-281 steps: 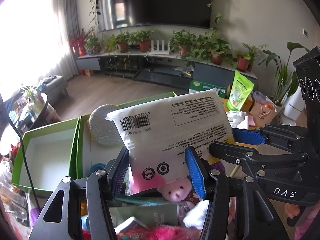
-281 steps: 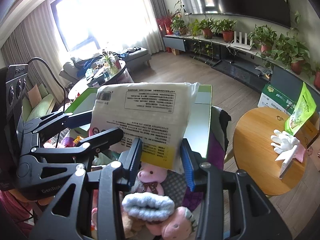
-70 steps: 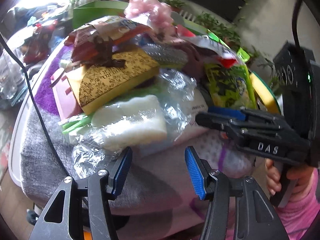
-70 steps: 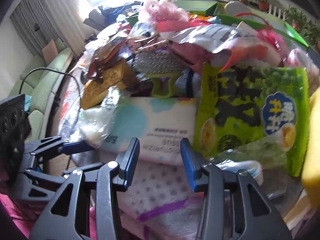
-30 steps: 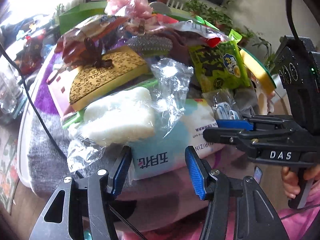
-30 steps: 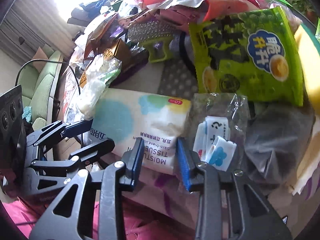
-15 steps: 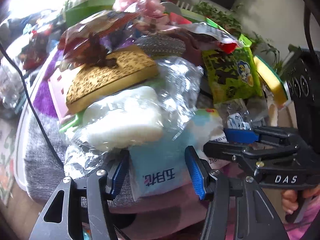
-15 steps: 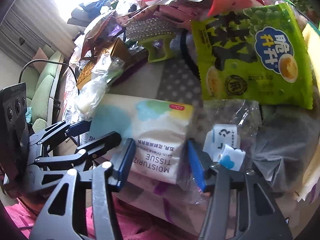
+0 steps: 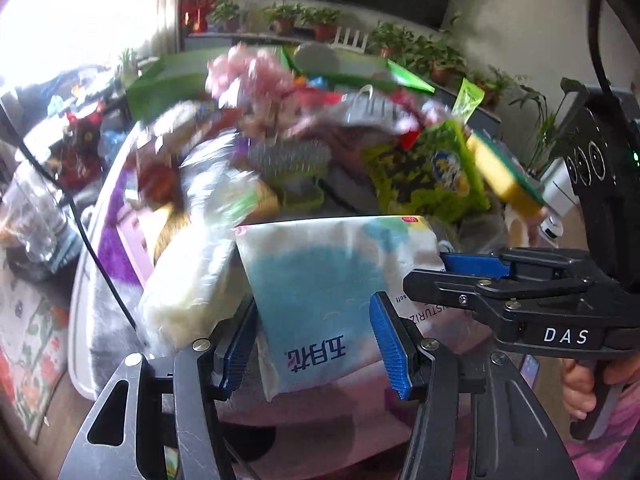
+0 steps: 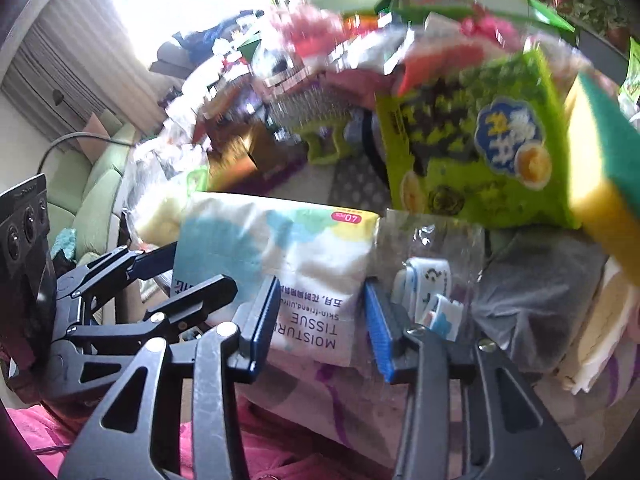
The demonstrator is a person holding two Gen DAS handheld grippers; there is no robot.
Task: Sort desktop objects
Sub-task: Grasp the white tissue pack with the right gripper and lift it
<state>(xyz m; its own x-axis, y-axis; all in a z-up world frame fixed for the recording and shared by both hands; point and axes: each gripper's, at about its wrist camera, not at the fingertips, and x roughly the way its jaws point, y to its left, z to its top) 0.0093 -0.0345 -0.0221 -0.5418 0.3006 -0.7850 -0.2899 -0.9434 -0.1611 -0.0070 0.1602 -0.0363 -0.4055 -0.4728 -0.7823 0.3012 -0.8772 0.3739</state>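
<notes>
Both tools [image 9: 316,340] [image 10: 320,322] seemingly on tissue pack [image 9: 332,284]

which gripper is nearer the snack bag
Right gripper: jaws, just closing, grip the tissue pack end below the snack bag; left gripper grips the far end.
</notes>
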